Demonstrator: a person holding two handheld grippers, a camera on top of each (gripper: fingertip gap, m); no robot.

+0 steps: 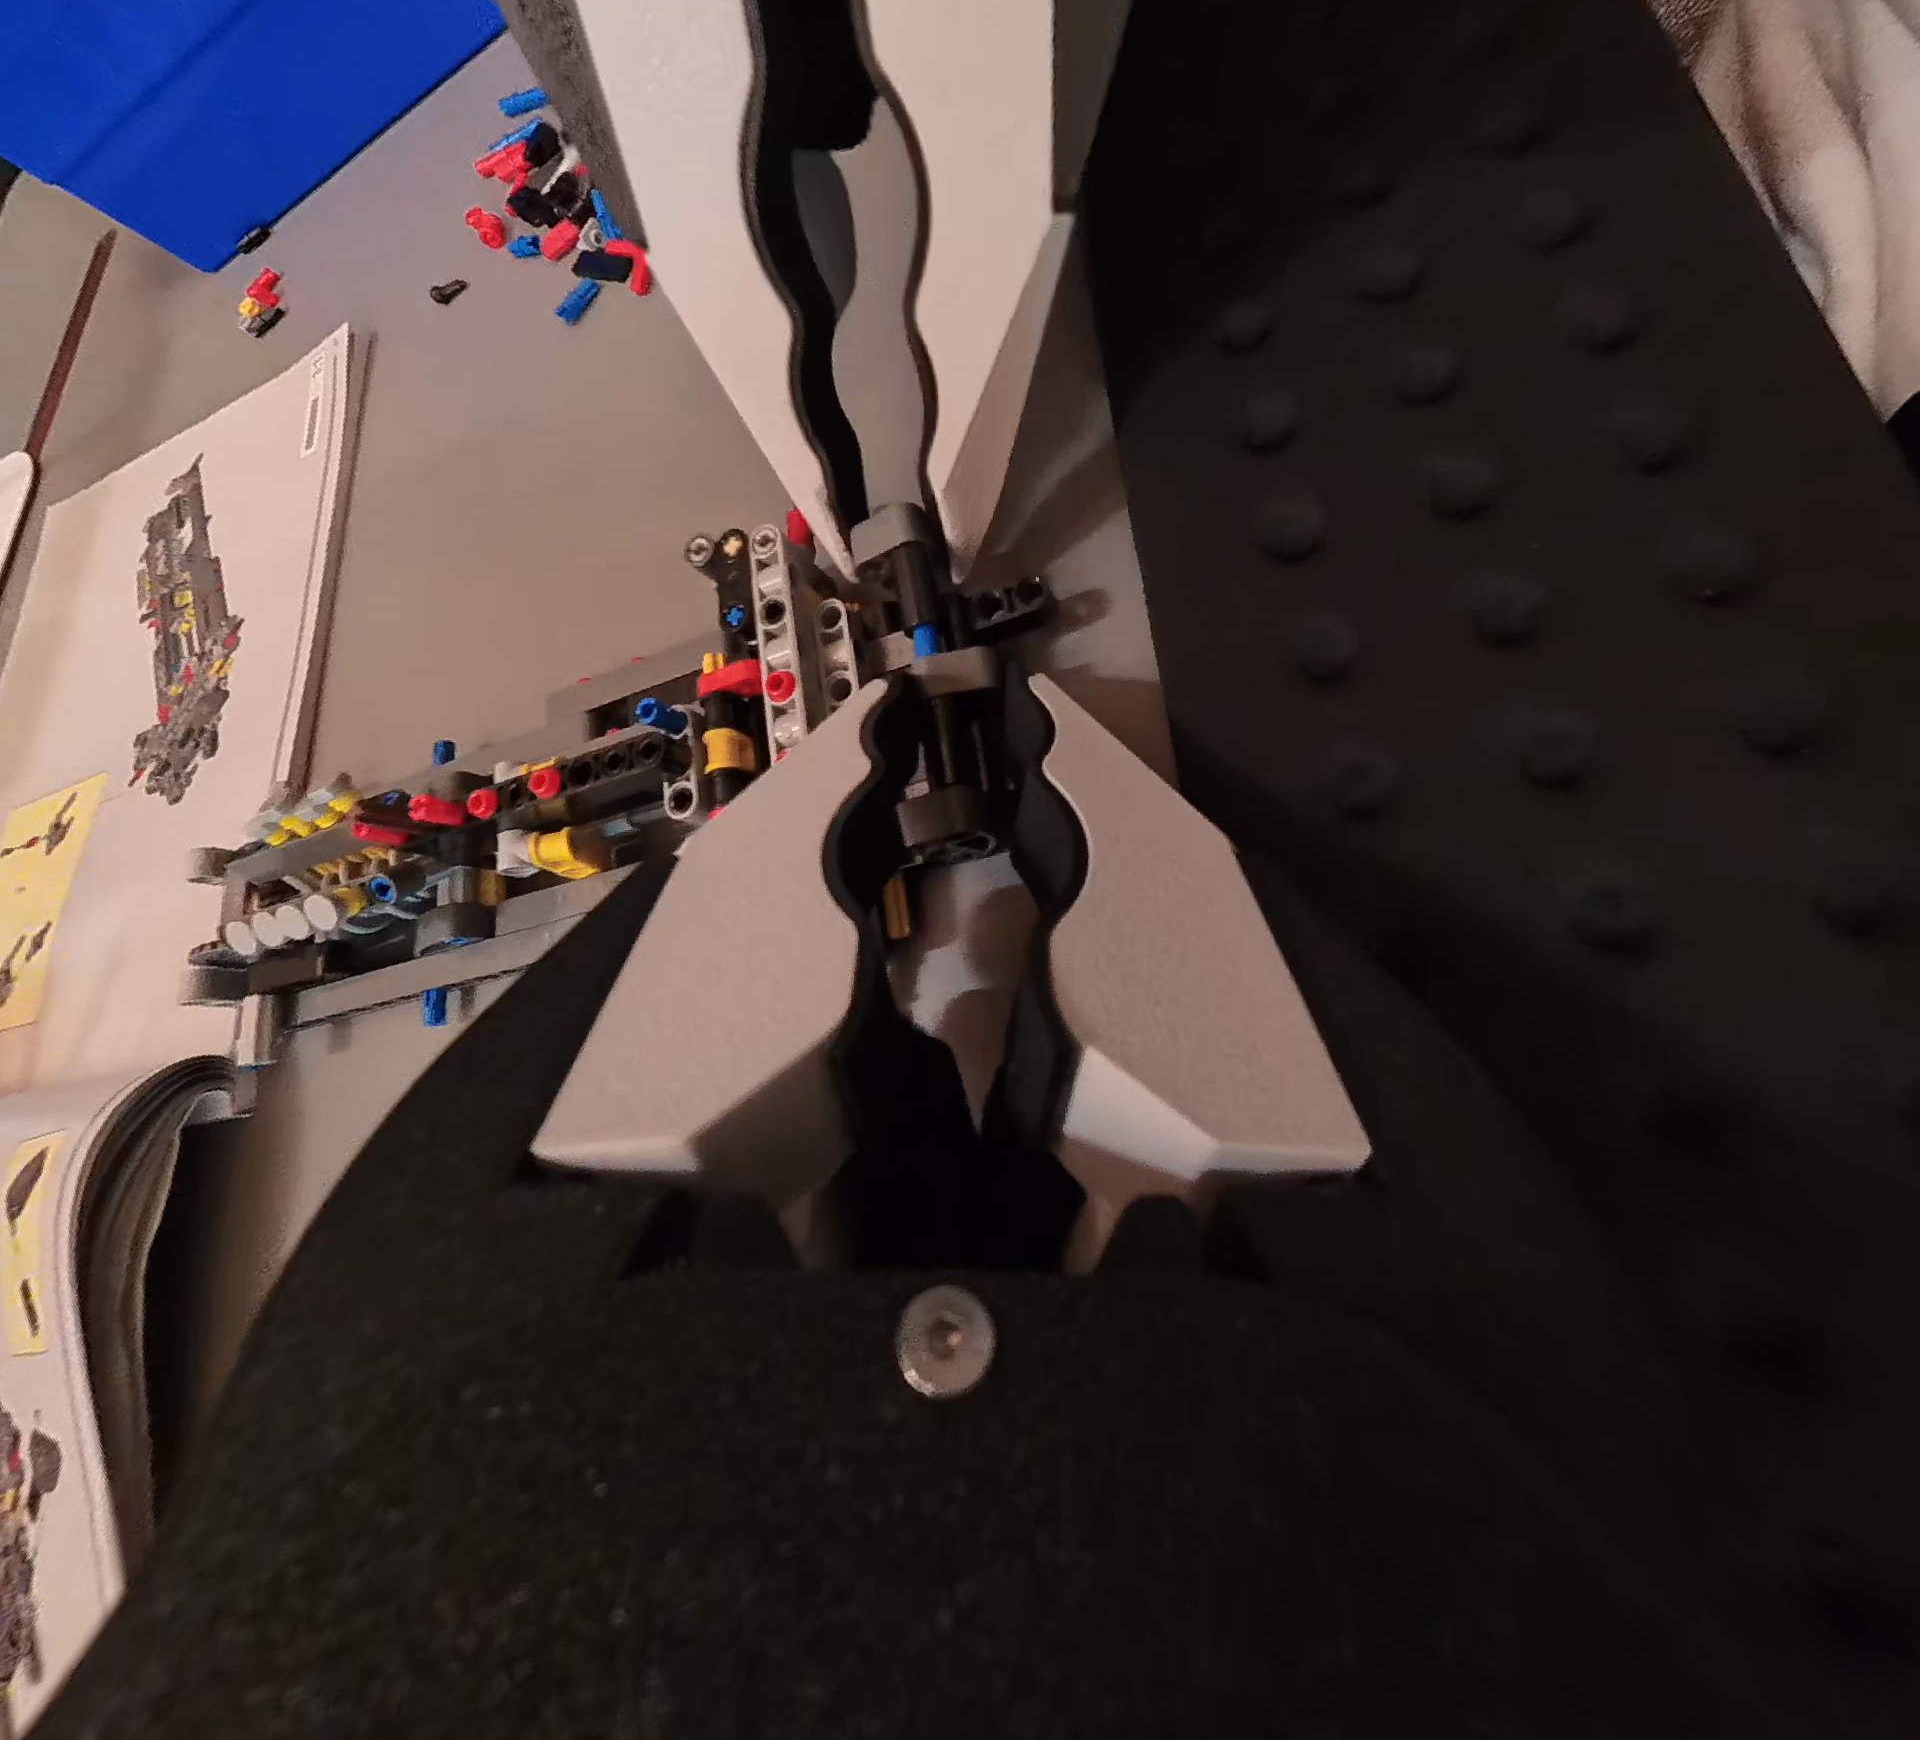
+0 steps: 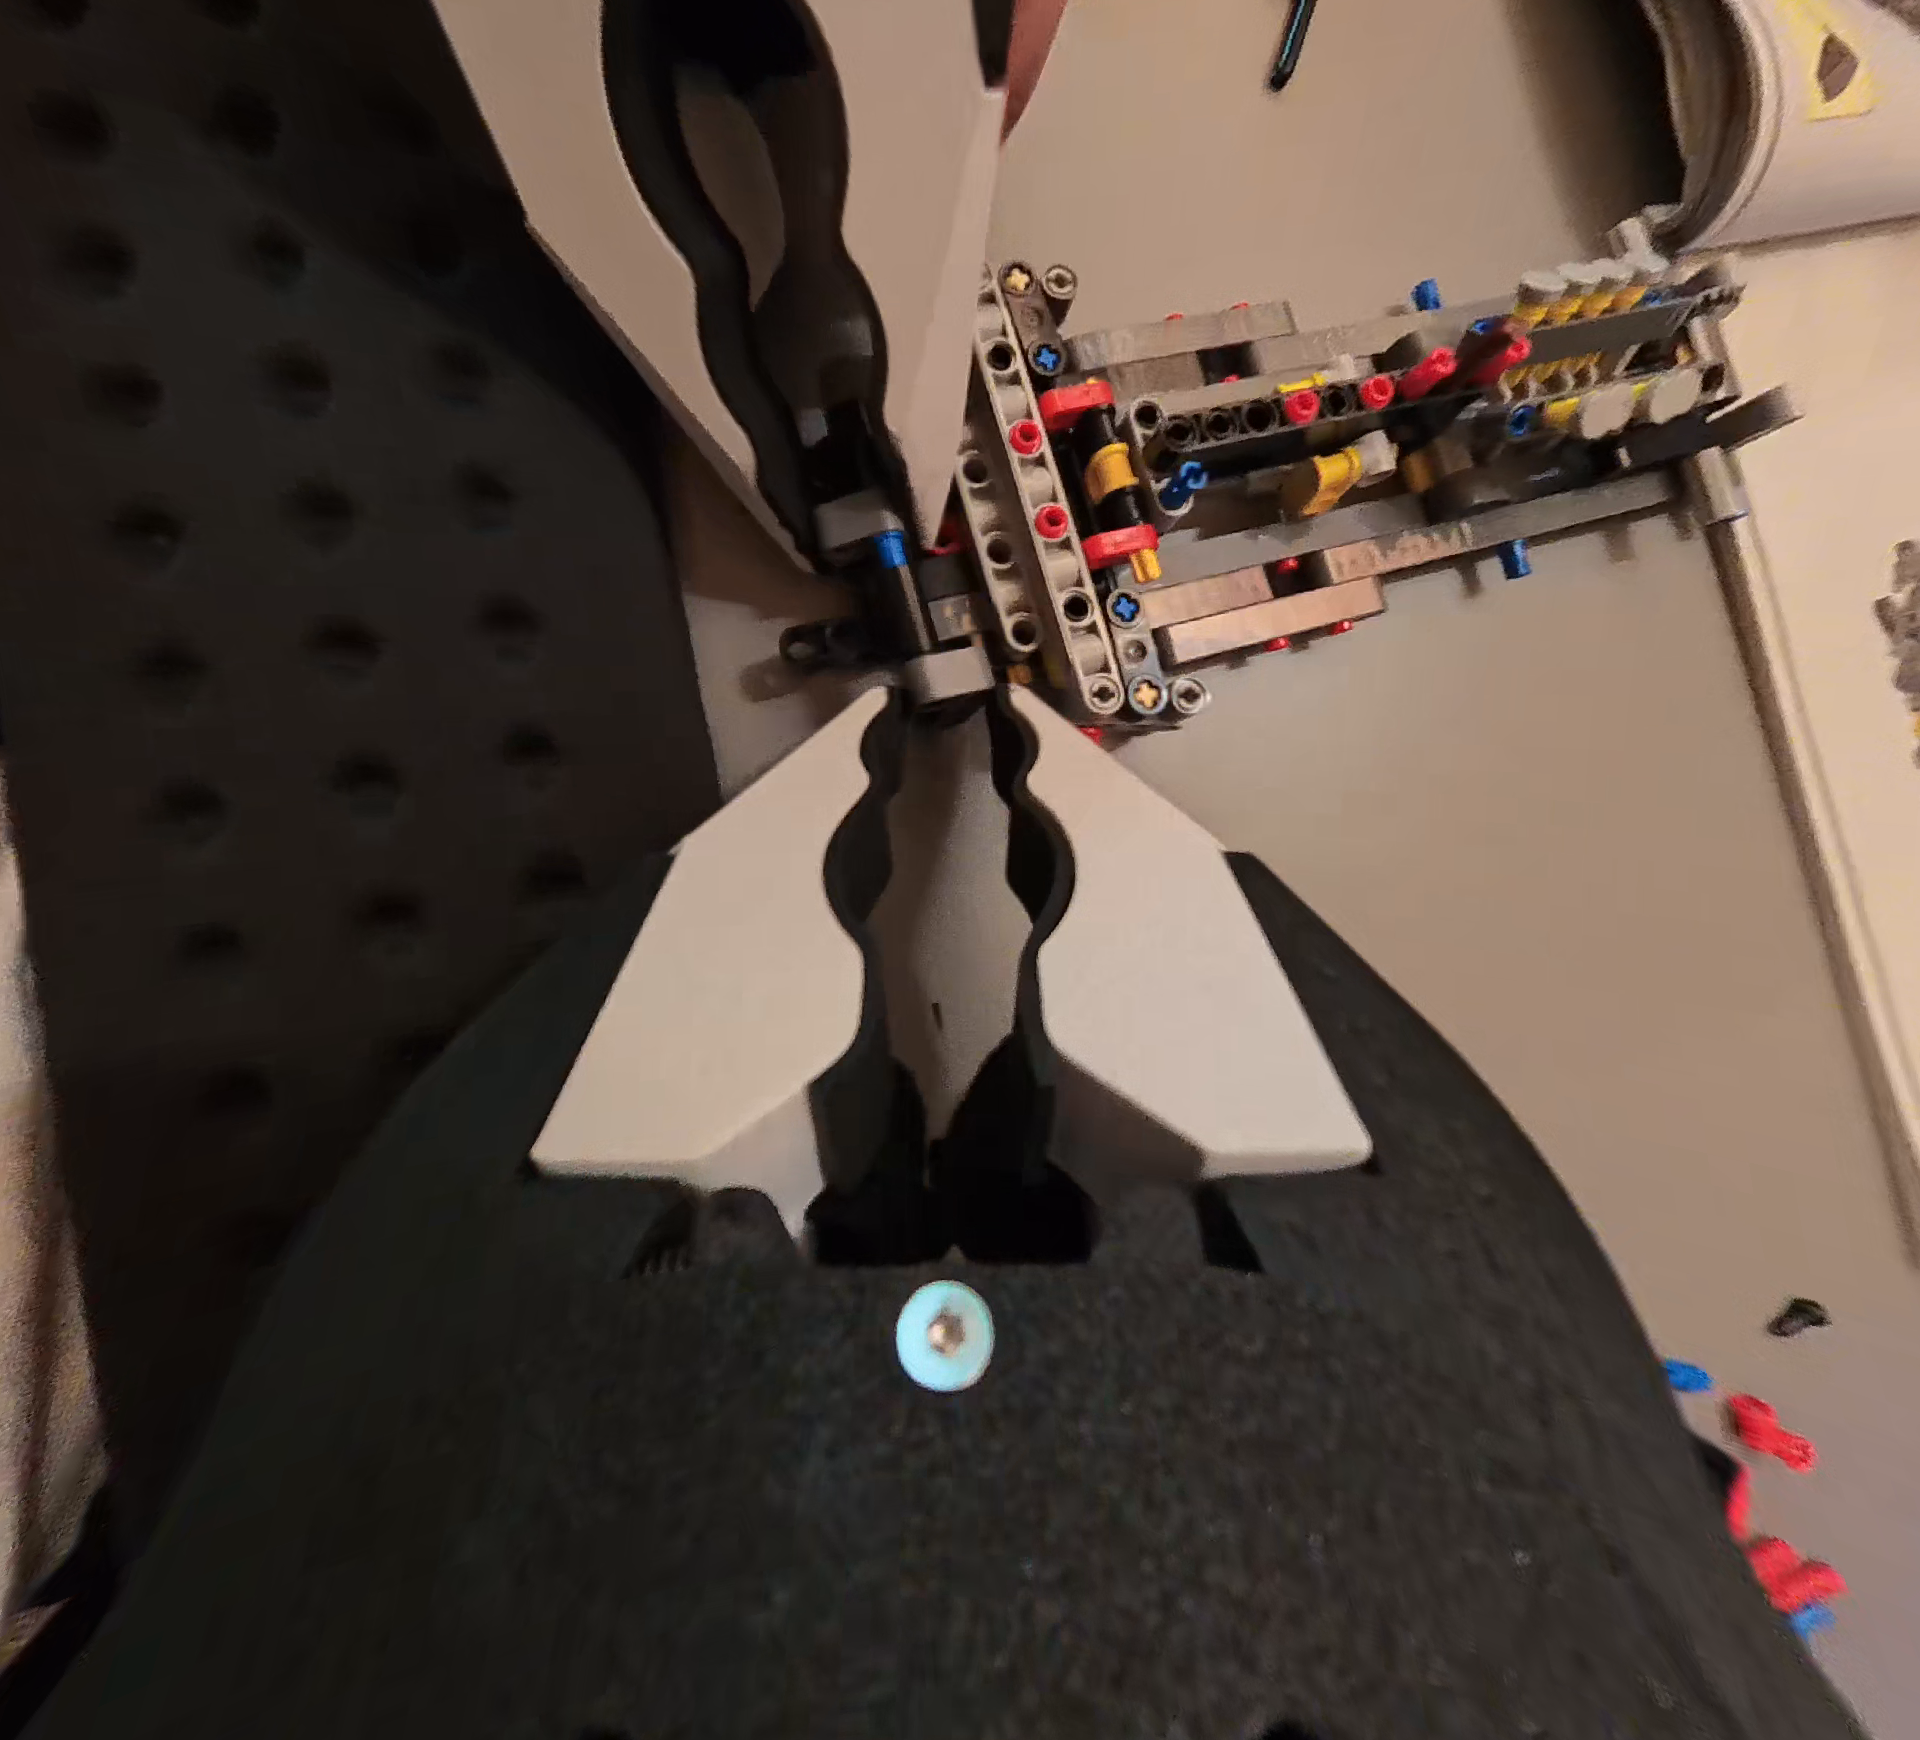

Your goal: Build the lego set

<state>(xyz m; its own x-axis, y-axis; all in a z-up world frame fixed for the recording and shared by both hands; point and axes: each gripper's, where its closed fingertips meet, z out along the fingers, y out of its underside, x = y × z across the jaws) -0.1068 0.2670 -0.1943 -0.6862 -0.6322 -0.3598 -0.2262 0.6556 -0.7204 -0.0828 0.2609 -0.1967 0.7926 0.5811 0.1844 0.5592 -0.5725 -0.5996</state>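
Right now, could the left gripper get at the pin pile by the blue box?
Probably not yet: the left gripper is shut on the axle piece, with the right gripper pinching its far end. The pin pile lies uncovered on the table.

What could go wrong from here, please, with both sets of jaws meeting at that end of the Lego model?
1. Both grippers, left and right, crowd one small dark subassembly; their tips might collide.
2. Pushing could shove the long model, which lies loose on the table.
3. The view there is blocked, so a pin may seat crooked.
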